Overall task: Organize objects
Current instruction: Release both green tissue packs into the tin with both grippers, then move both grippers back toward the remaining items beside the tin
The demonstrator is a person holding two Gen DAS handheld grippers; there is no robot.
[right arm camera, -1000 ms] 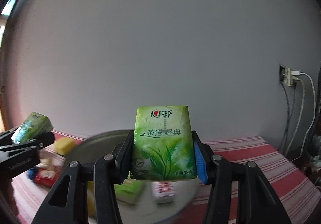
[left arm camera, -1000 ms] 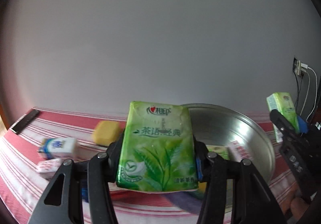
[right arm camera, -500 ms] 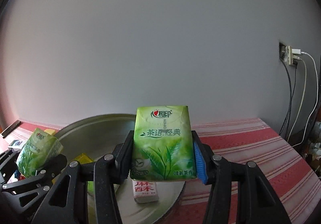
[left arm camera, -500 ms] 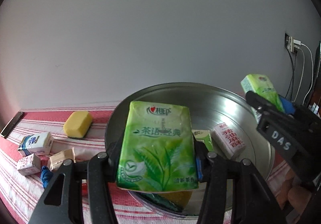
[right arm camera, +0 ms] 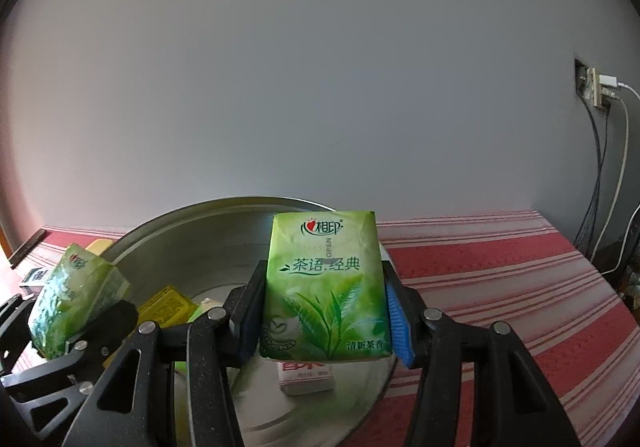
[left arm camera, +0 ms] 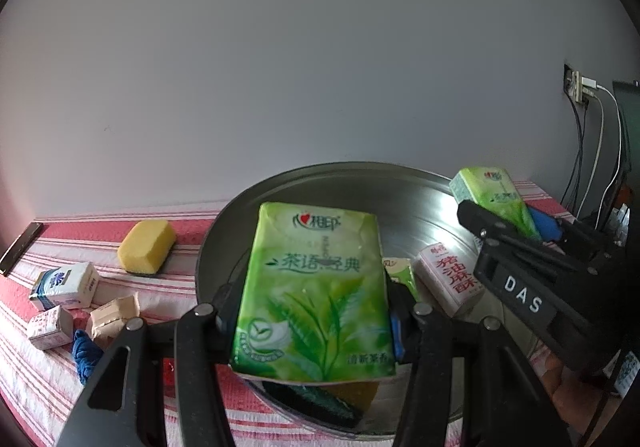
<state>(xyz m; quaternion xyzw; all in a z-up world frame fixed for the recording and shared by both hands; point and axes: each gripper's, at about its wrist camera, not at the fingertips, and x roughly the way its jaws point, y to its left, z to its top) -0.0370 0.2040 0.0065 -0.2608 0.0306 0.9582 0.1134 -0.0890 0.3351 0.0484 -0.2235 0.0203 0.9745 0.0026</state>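
My left gripper (left arm camera: 314,313) is shut on a green tea-leaf tissue pack (left arm camera: 316,287), held upright over the near part of a round metal basin (left arm camera: 360,177). My right gripper (right arm camera: 324,313) is shut on a matching green tissue pack (right arm camera: 324,283), above the basin (right arm camera: 192,213) toward its right side. Each wrist view shows the other gripper's pack too: the right one (left arm camera: 494,193) and the left one (right arm camera: 70,301). In the basin lie a white box with red letters (left arm camera: 450,277), a small green packet (left arm camera: 400,273) and a yellow packet (right arm camera: 168,303).
On the red-striped cloth (right arm camera: 500,271) left of the basin lie a yellow sponge (left arm camera: 147,245), a blue-and-white box (left arm camera: 64,285), a small white box (left arm camera: 50,327), beige packets (left arm camera: 114,313) and a blue cloth scrap (left arm camera: 84,355). A dark flat device (left arm camera: 20,253) lies far left. Cables (right arm camera: 604,167) hang at right.
Both grippers have come forward and down over the basin, which now looks larger and closer. Each still holds its green pack. The last half second shows little movement on the left.
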